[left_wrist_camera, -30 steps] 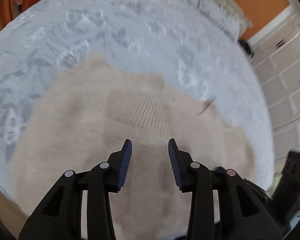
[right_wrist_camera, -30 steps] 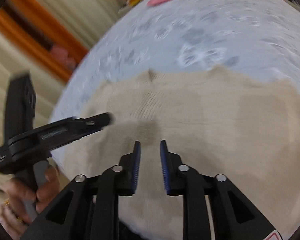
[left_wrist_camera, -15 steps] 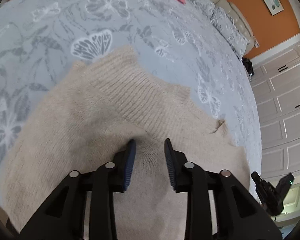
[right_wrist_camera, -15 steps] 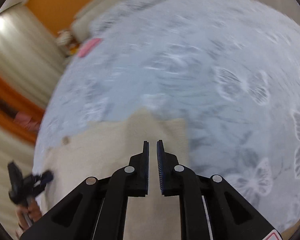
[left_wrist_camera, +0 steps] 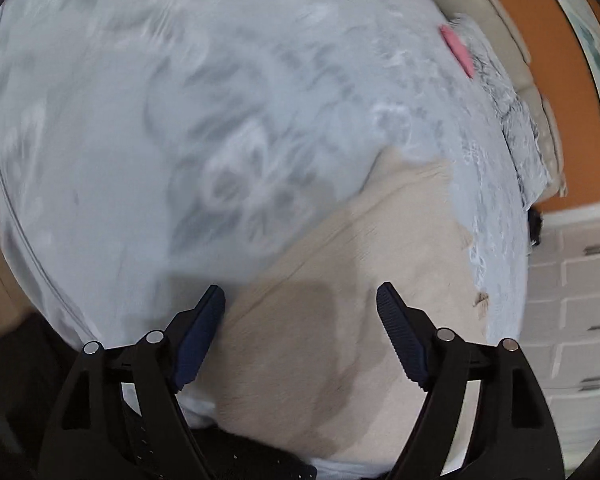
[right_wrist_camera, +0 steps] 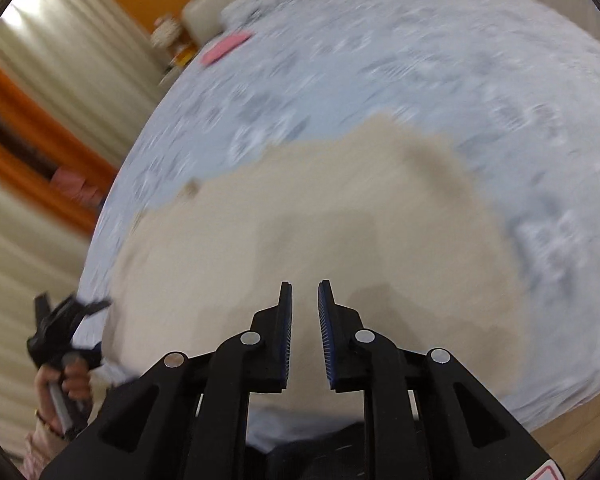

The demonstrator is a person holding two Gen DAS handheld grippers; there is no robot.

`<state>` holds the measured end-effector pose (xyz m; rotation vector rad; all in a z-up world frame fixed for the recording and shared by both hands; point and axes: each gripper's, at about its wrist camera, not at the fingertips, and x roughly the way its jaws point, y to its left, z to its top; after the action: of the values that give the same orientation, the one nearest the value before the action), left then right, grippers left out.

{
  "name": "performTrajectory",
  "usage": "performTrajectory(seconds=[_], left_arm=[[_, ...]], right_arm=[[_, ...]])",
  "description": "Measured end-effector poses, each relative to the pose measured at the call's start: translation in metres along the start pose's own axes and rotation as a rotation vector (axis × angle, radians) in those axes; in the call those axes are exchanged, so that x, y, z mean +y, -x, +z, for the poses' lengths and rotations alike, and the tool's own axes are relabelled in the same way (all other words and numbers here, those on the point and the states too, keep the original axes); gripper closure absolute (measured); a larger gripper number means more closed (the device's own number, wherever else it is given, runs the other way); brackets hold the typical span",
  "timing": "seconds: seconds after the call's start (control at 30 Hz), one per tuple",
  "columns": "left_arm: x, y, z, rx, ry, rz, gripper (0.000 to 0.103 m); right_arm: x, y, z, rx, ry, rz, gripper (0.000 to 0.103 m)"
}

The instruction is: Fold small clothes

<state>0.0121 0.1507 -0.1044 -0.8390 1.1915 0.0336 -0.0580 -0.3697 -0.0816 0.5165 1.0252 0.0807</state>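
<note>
Lying flat on the bed point(left_wrist_camera: 148, 128), near its front edge, a beige knitted garment point(right_wrist_camera: 300, 220) is seen in both wrist views; it looks partly folded, though the blur does not allow the layers to be told apart. The left gripper point(left_wrist_camera: 300, 312) is held above the garment's near left part with its jaws spread wide, and nothing is held between them. The right gripper point(right_wrist_camera: 304, 312) is held over the middle of the near part with only a narrow gap between its jaws, and no cloth is seen inside this gap. A pink object point(left_wrist_camera: 456, 54) lies well apart, close to the far edge of the bed.

Several things could go wrong from here. If only the upper layer is pinched, the fold underneath may be pulled open. If the bedsheet is caught together with the knit, the sheet will be dragged and the garment shifted. Since the garment lies close to the front edge, a pull toward the person could make it slide off the bed.
</note>
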Motion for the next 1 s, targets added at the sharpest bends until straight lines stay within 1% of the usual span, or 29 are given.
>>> performTrajectory(seconds=[0.03, 0.07, 0.17, 0.23, 0.3, 0.37, 0.43, 0.47, 0.5, 0.57, 0.63, 0.7, 0.77, 0.83, 0.87, 0.9, 0.93, 0.97, 1.0], left_arm=[[-0.002, 0.000, -0.004, -0.015, -0.018, 0.000, 0.027], [-0.006, 0.000, -0.007, -0.023, -0.050, 0.014, 0.027], [-0.018, -0.004, -0.017, -0.015, -0.103, 0.046, 0.027], [-0.021, -0.005, -0.019, -0.016, -0.122, 0.063, 0.027], [-0.022, -0.007, -0.019, -0.015, -0.132, 0.072, 0.027], [-0.022, -0.009, -0.019, -0.017, -0.136, 0.074, 0.027], [-0.021, -0.010, -0.018, -0.017, -0.136, 0.066, 0.024], [-0.020, -0.010, -0.019, -0.017, -0.134, 0.056, 0.022], [-0.019, -0.011, -0.018, -0.017, -0.131, 0.038, 0.018], [-0.019, -0.014, -0.018, -0.015, -0.128, 0.020, 0.015], [-0.019, -0.016, -0.017, -0.013, -0.132, 0.006, 0.008], [-0.021, -0.019, -0.017, -0.008, -0.142, 0.001, 0.005], [-0.025, -0.022, -0.016, -0.008, -0.153, 0.024, 0.005], [-0.027, -0.022, -0.015, -0.009, -0.161, 0.030, 0.006], [-0.026, -0.021, -0.015, -0.014, -0.153, 0.026, 0.007], [-0.024, -0.018, -0.015, -0.022, -0.142, 0.029, 0.015], [-0.022, -0.016, -0.014, -0.033, -0.131, 0.039, 0.031], [-0.019, -0.013, -0.013, -0.045, -0.120, 0.035, 0.041], [-0.015, -0.012, -0.012, -0.037, -0.106, -0.001, 0.066]], right_arm=[[0.004, -0.004, -0.005, 0.021, 0.014, 0.008, 0.087], [0.019, -0.015, -0.004, 0.050, 0.047, 0.024, 0.087], [0.053, -0.037, 0.005, 0.084, 0.121, 0.028, 0.088], [0.079, -0.061, 0.020, 0.123, 0.157, 0.039, 0.088], [0.099, -0.075, 0.027, 0.162, 0.192, 0.041, 0.088], [0.126, -0.103, 0.037, 0.202, 0.245, 0.027, 0.088], [0.137, -0.132, 0.042, 0.248, 0.265, 0.003, 0.088], [0.140, -0.147, 0.042, 0.273, 0.264, -0.015, 0.089], [0.141, -0.161, 0.042, 0.279, 0.267, -0.034, 0.091], [0.142, -0.173, 0.048, 0.273, 0.256, -0.037, 0.093], [0.140, -0.177, 0.052, 0.291, 0.226, -0.035, 0.095], [0.141, -0.177, 0.053, 0.296, 0.237, -0.034, 0.096], [0.139, -0.174, 0.049, 0.282, 0.261, -0.021, 0.096], [0.134, -0.171, 0.049, 0.271, 0.241, 0.015, 0.096], [0.133, -0.169, 0.052, 0.270, 0.217, 0.033, 0.096], [0.125, -0.158, 0.054, 0.262, 0.161, 0.072, 0.095], [0.121, -0.151, 0.055, 0.248, 0.129, 0.093, 0.092], [0.115, -0.139, 0.055, 0.223, 0.095, 0.114, 0.089], [0.106, -0.123, 0.053, 0.184, 0.062, 0.126, 0.082]])
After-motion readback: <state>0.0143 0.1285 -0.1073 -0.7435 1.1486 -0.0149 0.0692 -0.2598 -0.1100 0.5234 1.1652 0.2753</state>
